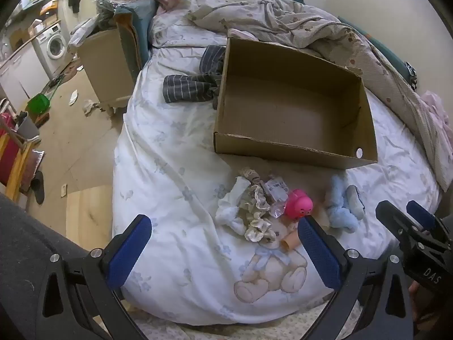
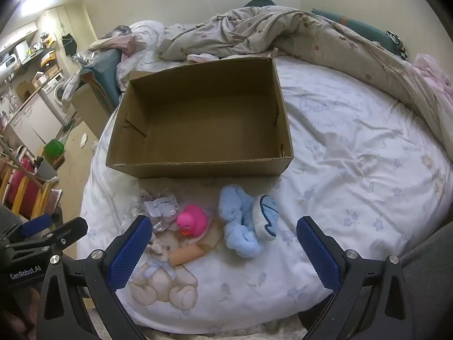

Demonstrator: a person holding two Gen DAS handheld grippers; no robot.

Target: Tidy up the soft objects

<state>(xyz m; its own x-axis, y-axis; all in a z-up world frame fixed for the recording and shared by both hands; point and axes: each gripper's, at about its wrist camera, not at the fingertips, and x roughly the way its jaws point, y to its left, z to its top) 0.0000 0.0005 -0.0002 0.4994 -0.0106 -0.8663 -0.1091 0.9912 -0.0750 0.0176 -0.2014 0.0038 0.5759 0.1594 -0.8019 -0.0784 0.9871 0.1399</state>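
An open, empty cardboard box [image 1: 294,147] [image 2: 198,167] lies on the white bed. In front of it lie a pink rubber duck [image 1: 299,205] [image 2: 192,221], a fluffy light-blue plush [image 1: 338,206] [image 2: 240,223], a bundle of beige and white cloth [image 1: 249,212] with a clear tagged packet [image 2: 161,206], and a tan cylinder [image 2: 187,255]. My left gripper [image 1: 223,249] is open and empty, above the bed just short of the cloth bundle. My right gripper [image 2: 223,249] is open and empty, short of the duck and plush.
A rumpled beige quilt [image 1: 311,25] [image 2: 283,31] lies behind and right of the box. Striped dark clothing [image 1: 192,85] lies left of the box. A second cardboard box [image 1: 104,65] stands beside the bed. The floor at left holds clutter and a washing machine [image 1: 55,46].
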